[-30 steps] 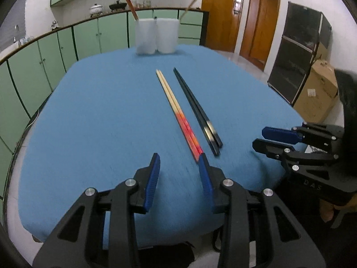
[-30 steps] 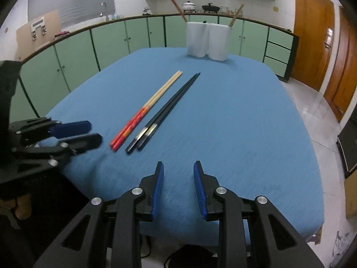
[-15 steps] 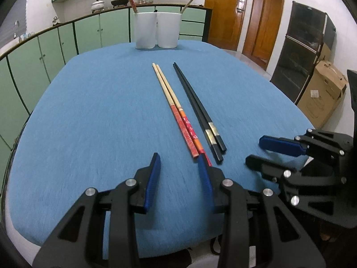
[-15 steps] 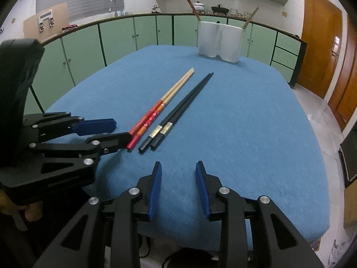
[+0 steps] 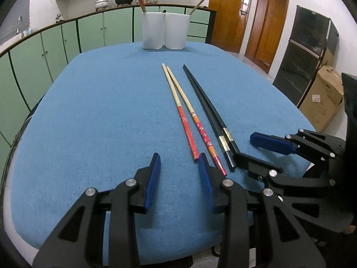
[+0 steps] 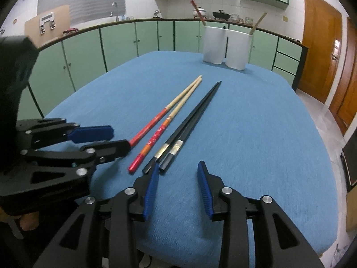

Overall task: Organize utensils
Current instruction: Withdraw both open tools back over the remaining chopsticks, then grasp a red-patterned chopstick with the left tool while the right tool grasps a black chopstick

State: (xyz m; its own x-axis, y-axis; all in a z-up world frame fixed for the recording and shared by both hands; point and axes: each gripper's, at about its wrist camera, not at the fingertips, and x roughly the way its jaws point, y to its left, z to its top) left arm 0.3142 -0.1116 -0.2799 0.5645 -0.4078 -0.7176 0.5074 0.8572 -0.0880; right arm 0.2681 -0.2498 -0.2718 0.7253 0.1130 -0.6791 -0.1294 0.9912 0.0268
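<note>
Two wooden chopsticks with red handles (image 5: 187, 116) (image 6: 165, 118) and two black chopsticks (image 5: 207, 109) (image 6: 189, 120) lie side by side on the blue tablecloth (image 5: 100, 111) (image 6: 256, 134). Two white holder cups (image 5: 165, 33) (image 6: 227, 44) stand at the far edge, each with a chopstick in it. My left gripper (image 5: 179, 164) (image 6: 116, 137) is open and empty, its right finger beside the red handle ends. My right gripper (image 6: 178, 172) (image 5: 247, 147) is open and empty, its left finger at the black chopsticks' near ends.
Green kitchen cabinets (image 5: 55, 44) (image 6: 133, 38) run behind and left of the table. Wooden doors (image 5: 229, 11) (image 6: 321, 51), a dark cabinet (image 5: 305, 51) and a cardboard box (image 5: 321, 98) stand to the right.
Both grippers have moved forward over the table toward the near ends of the chopsticks. The right gripper's jaws have opened wider. The chopsticks have not moved.
</note>
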